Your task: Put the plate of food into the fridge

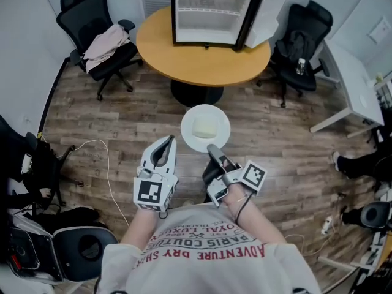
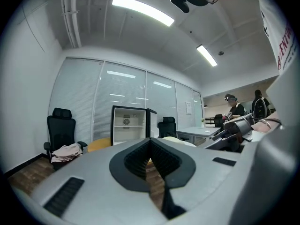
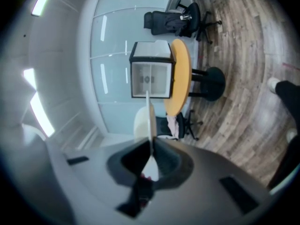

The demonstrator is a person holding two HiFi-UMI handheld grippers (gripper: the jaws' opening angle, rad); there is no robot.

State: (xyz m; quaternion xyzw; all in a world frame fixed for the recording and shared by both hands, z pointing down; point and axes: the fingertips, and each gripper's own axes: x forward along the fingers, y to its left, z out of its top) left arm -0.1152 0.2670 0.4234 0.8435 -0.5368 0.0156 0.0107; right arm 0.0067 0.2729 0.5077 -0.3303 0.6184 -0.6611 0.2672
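A white plate [image 1: 206, 128] with a pale block of food [image 1: 205, 127] hangs level over the wood floor, short of the round table. My right gripper [image 1: 212, 149] is shut on the plate's near rim. In the right gripper view the plate [image 3: 149, 118] stands edge-on between the jaws. My left gripper [image 1: 168, 140] hovers just left of the plate, apart from it, shut with nothing in it. The small fridge [image 1: 211, 14] stands on the yellow table [image 1: 202, 57] with its door [image 1: 269, 17] swung open to the right and bare white shelves inside. The fridge [image 2: 127, 124] also shows ahead of the left gripper.
Black office chairs flank the table: one with pale clothes [image 1: 105, 41] at the left, one with a bottle [image 1: 300, 48] at the right. A white desk [image 1: 352, 84] stands at the far right. A white cable [image 1: 104, 164] lies on the floor. People work in the background [image 2: 234, 108].
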